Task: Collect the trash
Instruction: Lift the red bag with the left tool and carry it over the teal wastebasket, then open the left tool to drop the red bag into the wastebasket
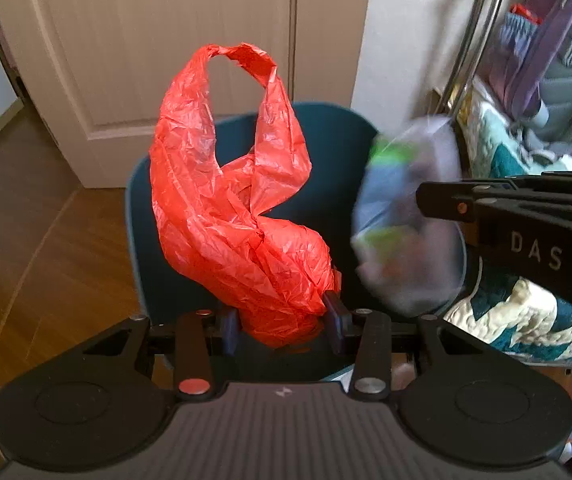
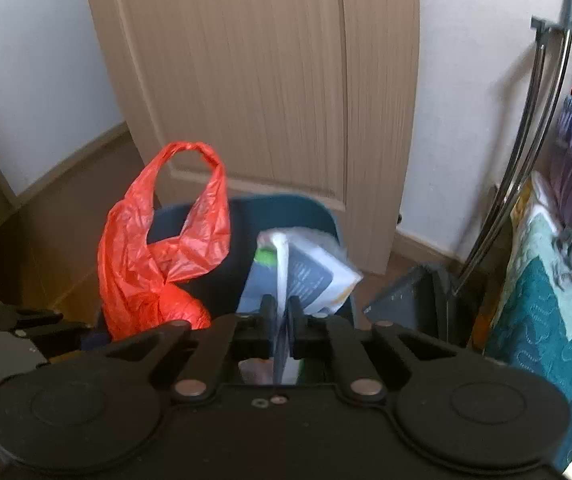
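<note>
The clear plastic packet (image 1: 408,216) is a blur in the left wrist view, so its green and blue print cannot be read. In the right wrist view its lower end is hidden behind the right gripper (image 2: 281,312). The fingers (image 2: 266,312) there are almost closed, with the packet's thin white edge between them; whether they press on it is hard to tell. The packet hangs over the right side of the dark blue bin (image 1: 326,128).

The red plastic bag (image 1: 229,200) is crinkly and twisted, with a loop handle standing up at the top. Its bottom end is bunched between the fingers (image 1: 336,316) of the left gripper (image 1: 281,322), which squeeze it. The bag is over the left side of the bin. The bin's inside is dark and mostly covered. A quilt (image 1: 518,316) lies to the right, cut off by the edge.
</note>
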